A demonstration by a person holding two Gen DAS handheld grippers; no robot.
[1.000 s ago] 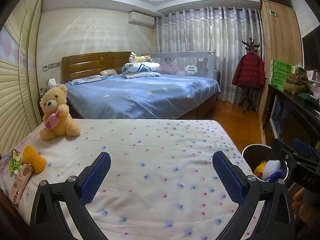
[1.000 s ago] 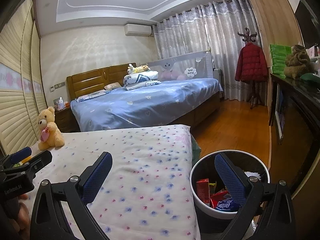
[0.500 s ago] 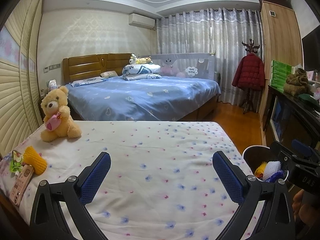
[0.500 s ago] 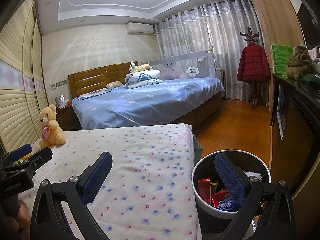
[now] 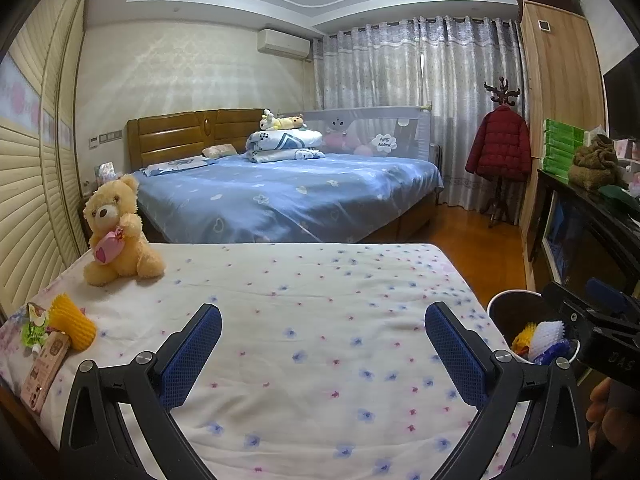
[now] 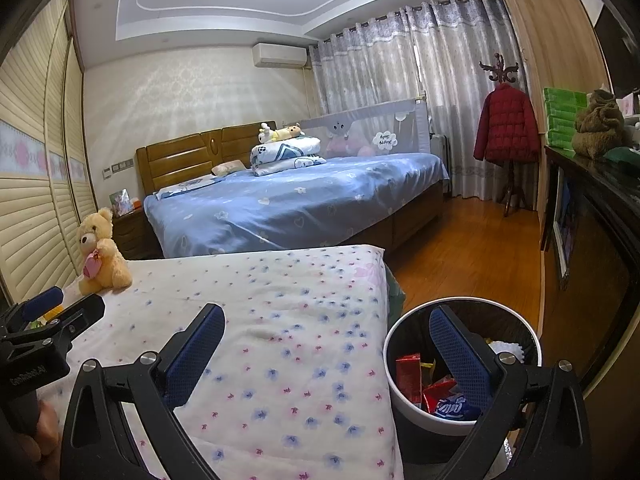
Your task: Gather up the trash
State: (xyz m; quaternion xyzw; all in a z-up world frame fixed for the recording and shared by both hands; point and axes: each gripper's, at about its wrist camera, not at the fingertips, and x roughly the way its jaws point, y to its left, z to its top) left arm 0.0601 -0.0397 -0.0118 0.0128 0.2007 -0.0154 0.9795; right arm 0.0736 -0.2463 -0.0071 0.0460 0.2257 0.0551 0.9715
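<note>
Yellow foam-net sleeve (image 5: 74, 322) lies on the bedsheet (image 5: 320, 320) well left of the left gripper (image 5: 322, 340), both it & the right gripper (image 6: 326, 344) gaping empty; prob light, squashy, so pinch mid-body, then to bin (image 6: 404, 392) at right.

white bin (image 6: 400, 394) holding wrappers, beside bed

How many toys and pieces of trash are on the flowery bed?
Teddy bear: 1
Yellow foam net: 1
Green wrapper: 1
Pink packet: 1
Total: 4
</note>
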